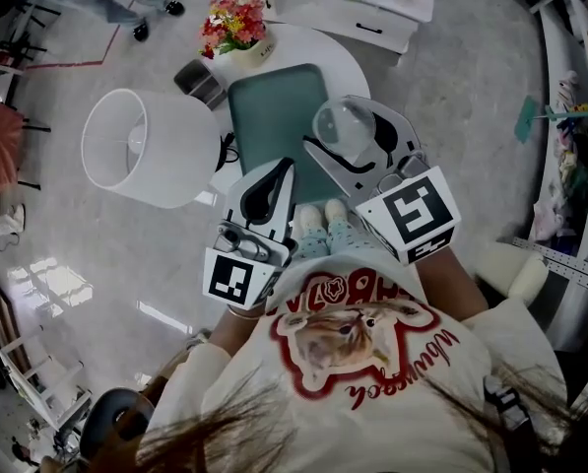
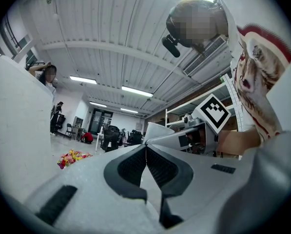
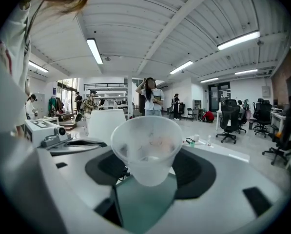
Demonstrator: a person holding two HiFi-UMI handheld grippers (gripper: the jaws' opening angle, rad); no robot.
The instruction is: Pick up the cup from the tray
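A clear plastic cup (image 1: 341,126) is held above the teal tray (image 1: 269,116), with my right gripper (image 1: 351,134) shut on it. In the right gripper view the cup (image 3: 146,147) sits upright between the dark pads (image 3: 196,174), and the tray (image 3: 145,206) shows below it. My left gripper (image 1: 277,170) hangs over the tray's near edge, shut with nothing in it. In the left gripper view my left gripper (image 2: 146,152) shows its pads pressed together, and the right gripper's marker cube (image 2: 211,111) is just beyond.
The tray lies on a small round white table (image 1: 345,59). A bunch of flowers (image 1: 232,23) and a dark cylinder (image 1: 201,82) stand at its far side. A white lampshade (image 1: 141,146) is to the left. The person's feet (image 1: 321,215) are below the tray.
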